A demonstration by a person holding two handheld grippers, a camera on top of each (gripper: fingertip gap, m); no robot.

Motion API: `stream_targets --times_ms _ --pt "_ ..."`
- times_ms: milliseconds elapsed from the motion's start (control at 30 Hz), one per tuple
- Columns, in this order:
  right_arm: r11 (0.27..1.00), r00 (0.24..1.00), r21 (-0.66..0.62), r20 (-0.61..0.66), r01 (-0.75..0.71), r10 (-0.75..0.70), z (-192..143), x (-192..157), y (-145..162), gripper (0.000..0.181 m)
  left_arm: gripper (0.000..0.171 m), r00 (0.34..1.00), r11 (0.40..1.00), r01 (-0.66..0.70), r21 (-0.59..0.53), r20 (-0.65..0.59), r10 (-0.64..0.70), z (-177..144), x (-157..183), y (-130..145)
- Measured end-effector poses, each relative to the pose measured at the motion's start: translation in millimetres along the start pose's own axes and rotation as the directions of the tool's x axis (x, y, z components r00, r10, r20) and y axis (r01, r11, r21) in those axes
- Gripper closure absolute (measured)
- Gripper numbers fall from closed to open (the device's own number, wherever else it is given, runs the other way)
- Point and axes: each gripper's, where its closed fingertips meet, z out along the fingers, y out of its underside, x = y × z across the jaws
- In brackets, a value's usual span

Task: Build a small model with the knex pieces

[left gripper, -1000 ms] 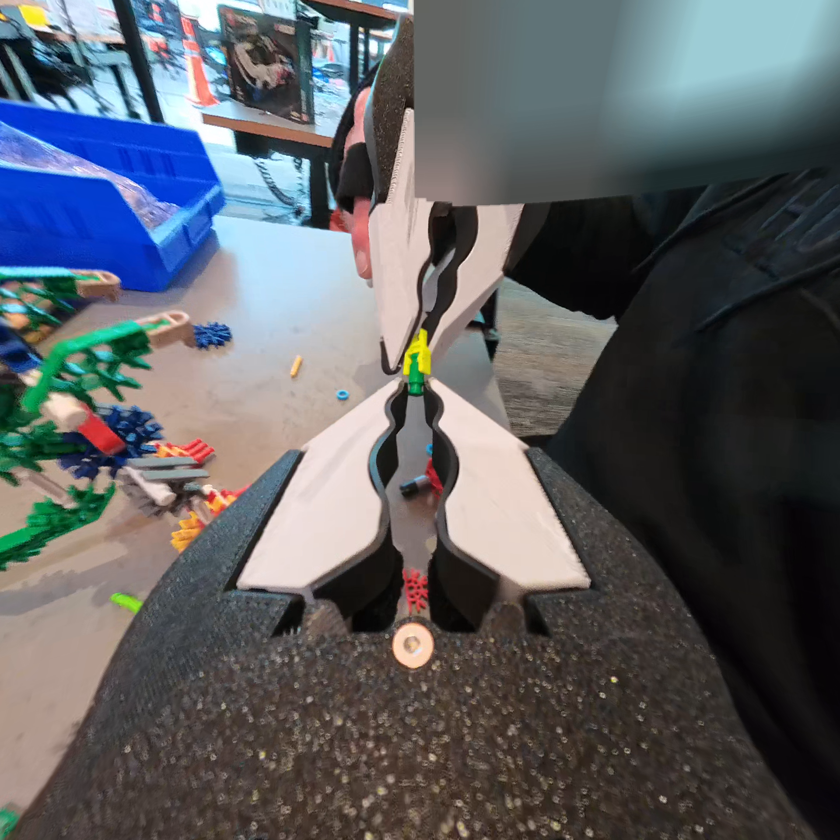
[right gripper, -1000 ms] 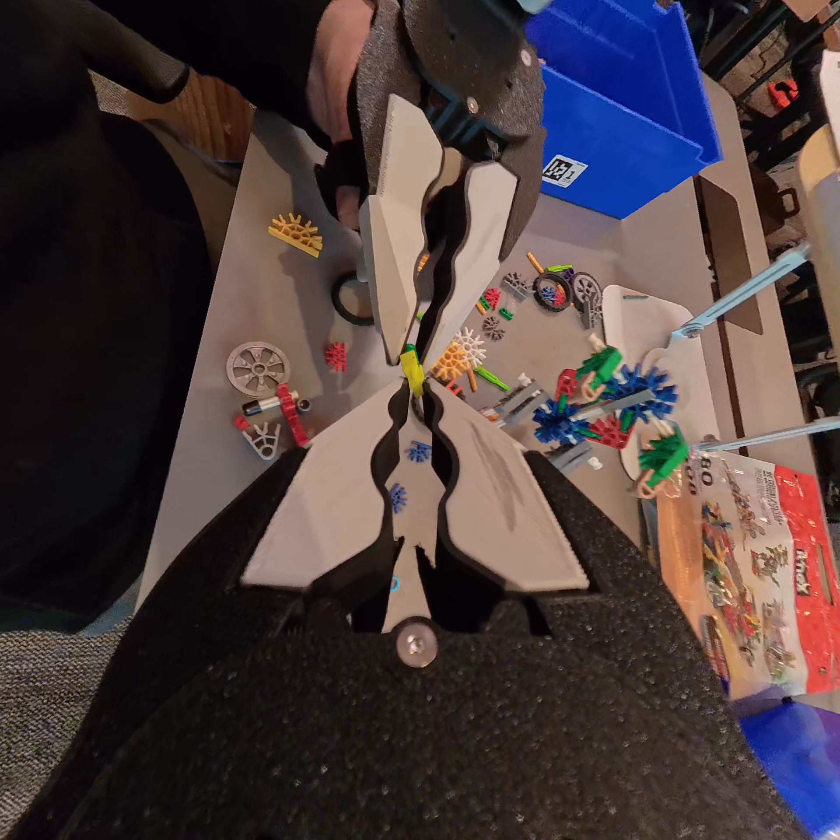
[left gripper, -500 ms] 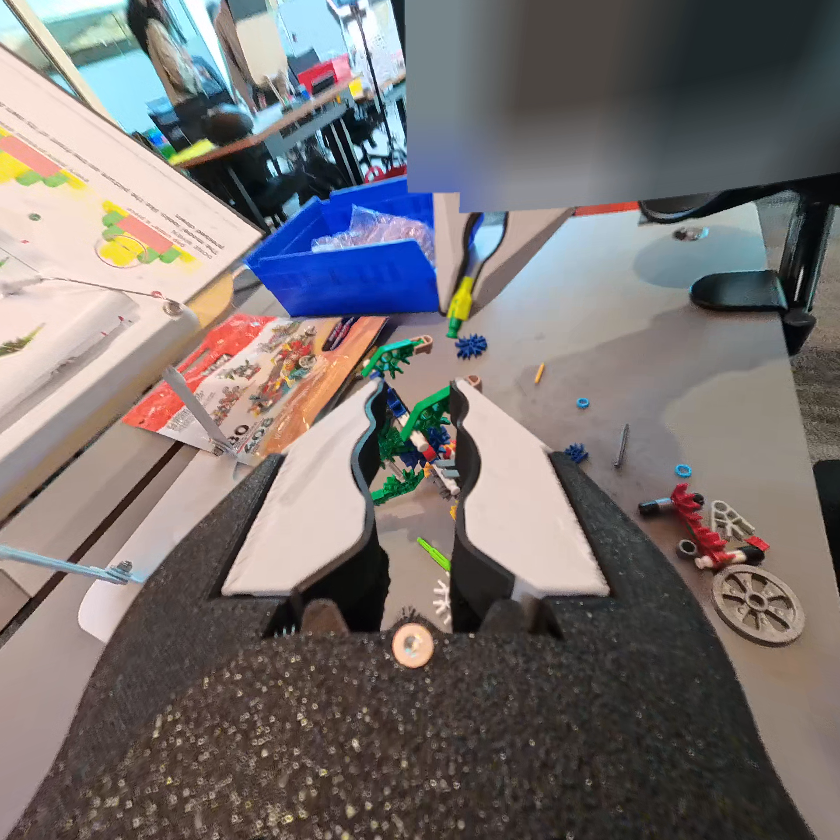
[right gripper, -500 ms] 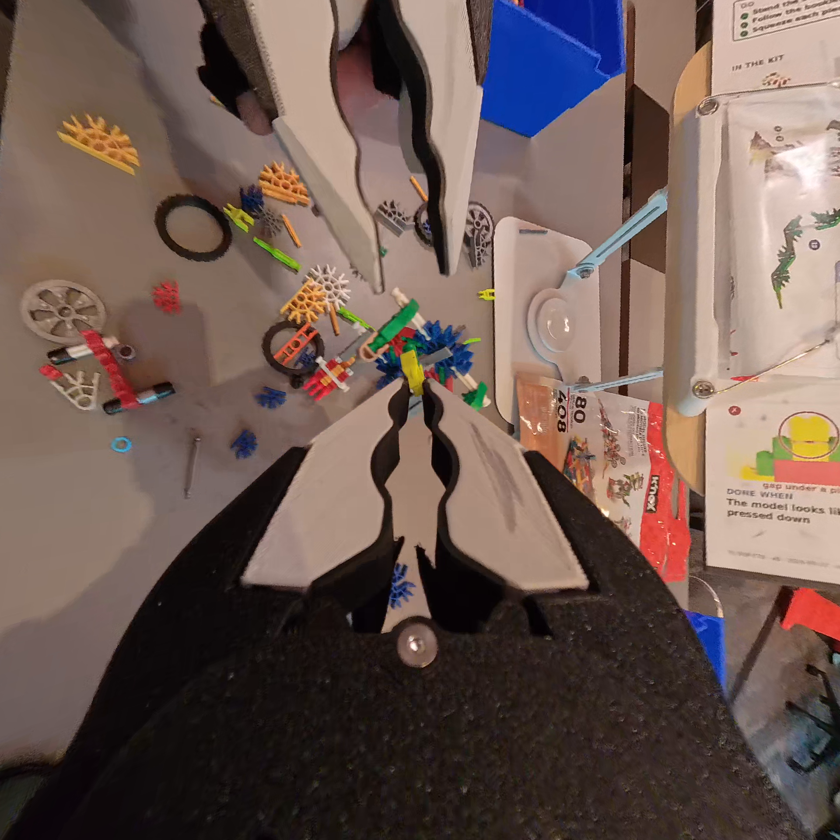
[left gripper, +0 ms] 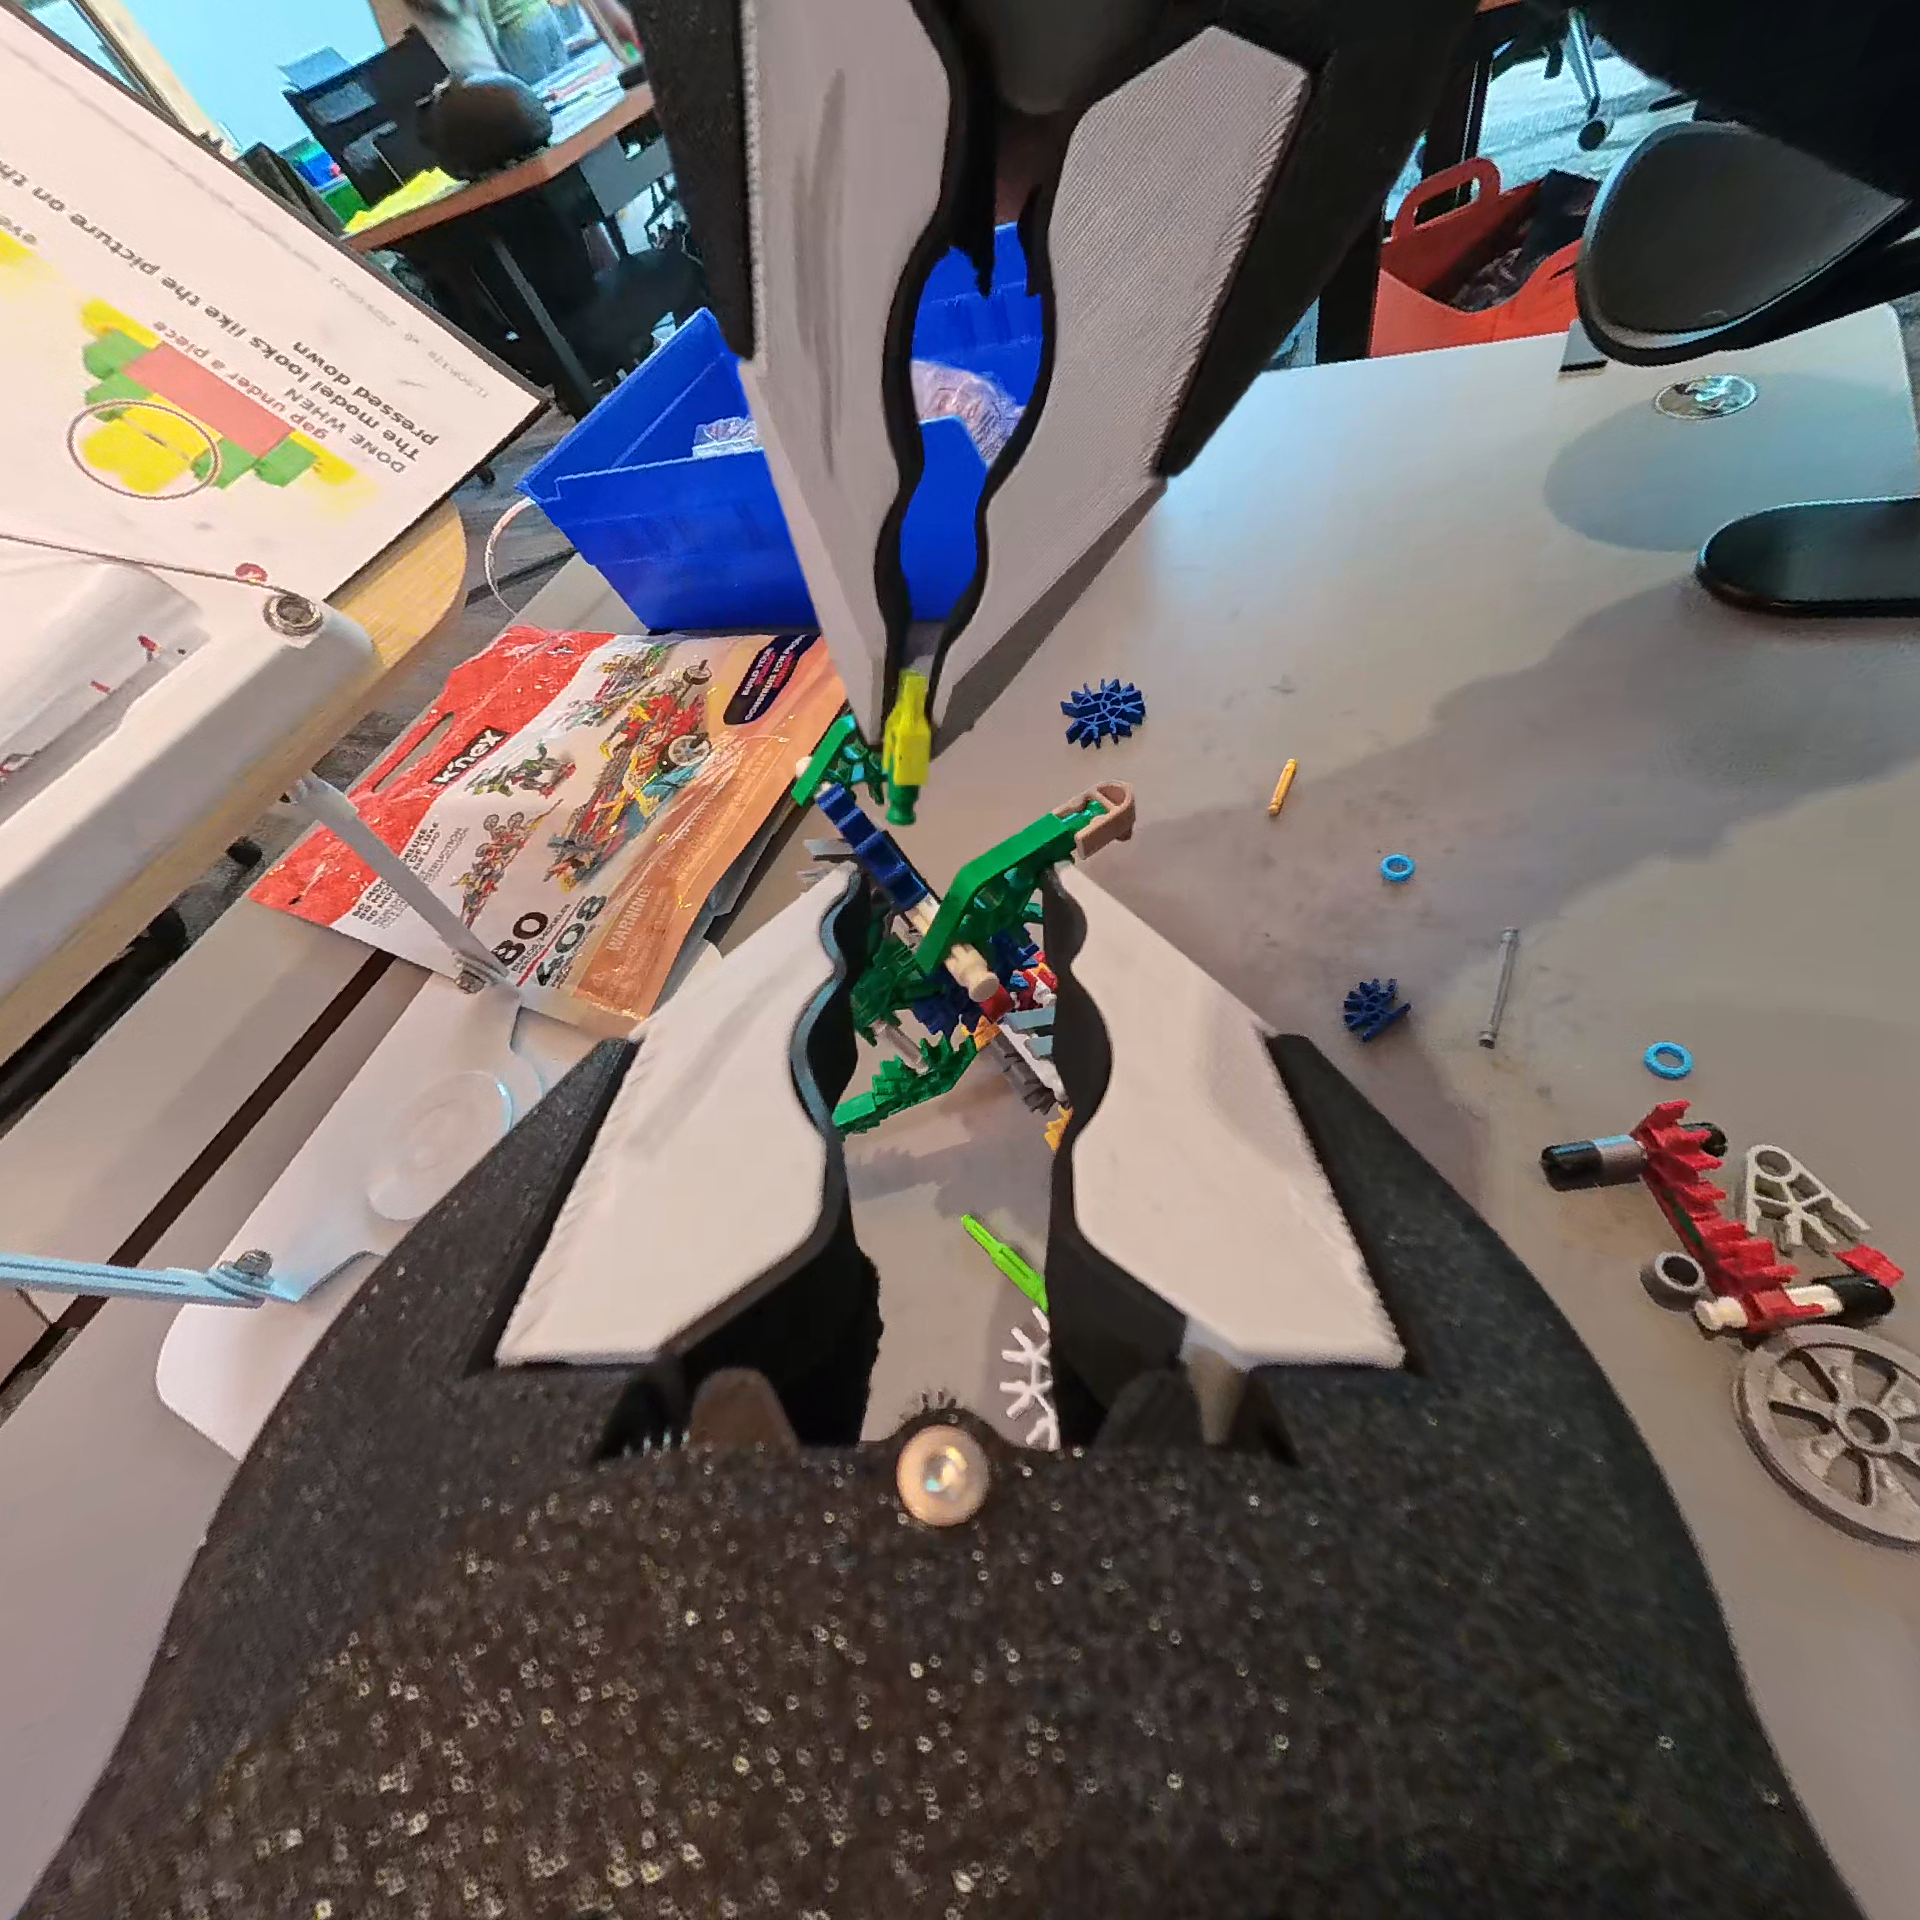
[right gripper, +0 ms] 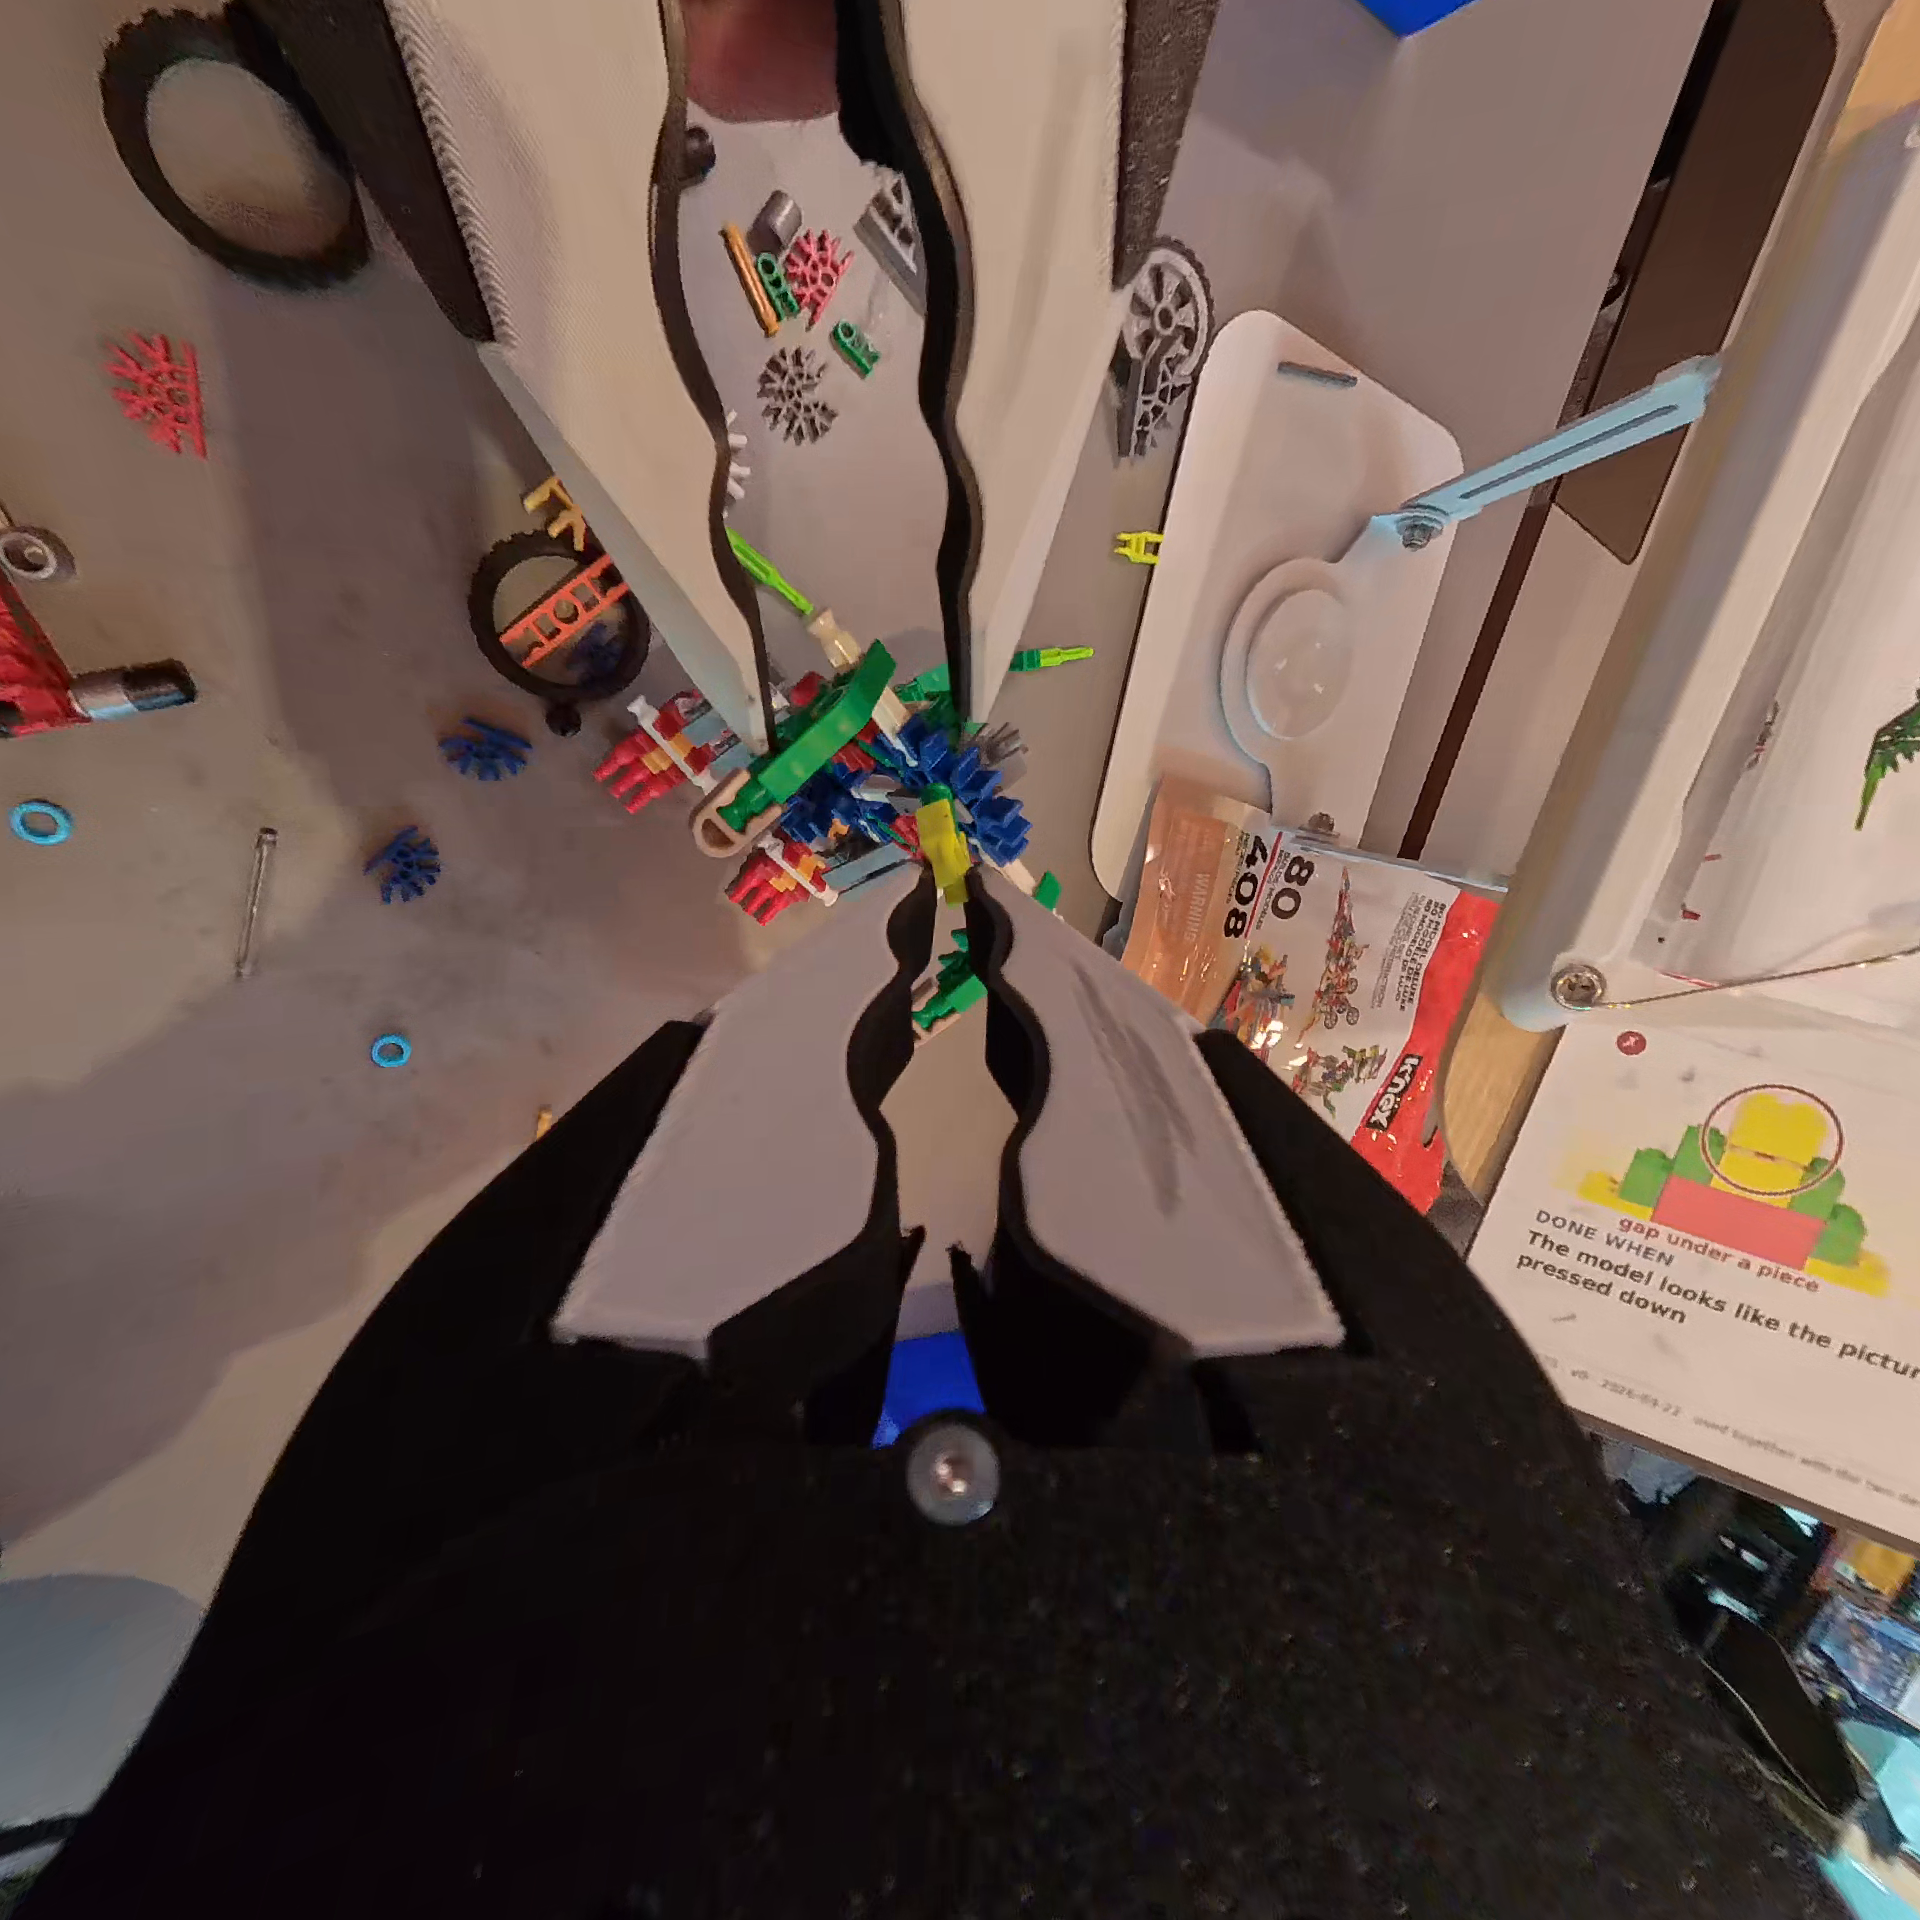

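The left hand-held gripper is seen with its fingers spread apart; a green, blue and white construction-toy model on the grey desk is framed between them. The right hand-held gripper is seen above, its fingers closed on a yellow connector piece with a green tip. A blue bin and a red toy package are located to the left, a grey spoked wheel to the right.
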Motion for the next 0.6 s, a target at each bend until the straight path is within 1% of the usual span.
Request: stream_targets --times_ms 100,200,300,367,500,600 --pt "0.998 1.0 -0.053 -0.003 0.024 -0.024 2.9 3.4 4.7 0.177 0.141 1.0 1.0 -0.006 -0.006 0.01 0.006 2.6 -1.6 1.1" --pt "0.997 1.0 -0.07 0.003 0.022 -0.022 3.9 5.4 8.1 0.177 0.156 0.998 0.998 -0.055 -0.002 0.014 0.055 3.8 1.8 1.5" --pt "0.997 1.0 -0.077 0.009 0.019 -0.019 3.7 6.1 11.2 0.177 0.157 0.996 0.996 -0.087 -0.001 0.018 0.087 3.1 0.0 2.8" --pt "0.997 1.0 -0.078 0.007 0.014 -0.014 3.4 7.2 13.1 0.177 0.159 0.995 0.995 -0.095 0.0 0.002 0.095 1.6 -1.1 3.5" --pt "0.997 1.0 -0.074 0.011 0.006 -0.005 2.4 8.6 15.4 0.177 0.163 0.987 0.987 -0.158 0.004 -0.023 0.158 -3.3 -0.4 4.8" --pt "0.998 1.0 -0.062 0.018 0.008 -0.007 2.0 7.9 14.1 0.177 0.16 0.992 0.992 -0.121 0.014 -0.03 0.122 -7.6 -4.2 2.2"
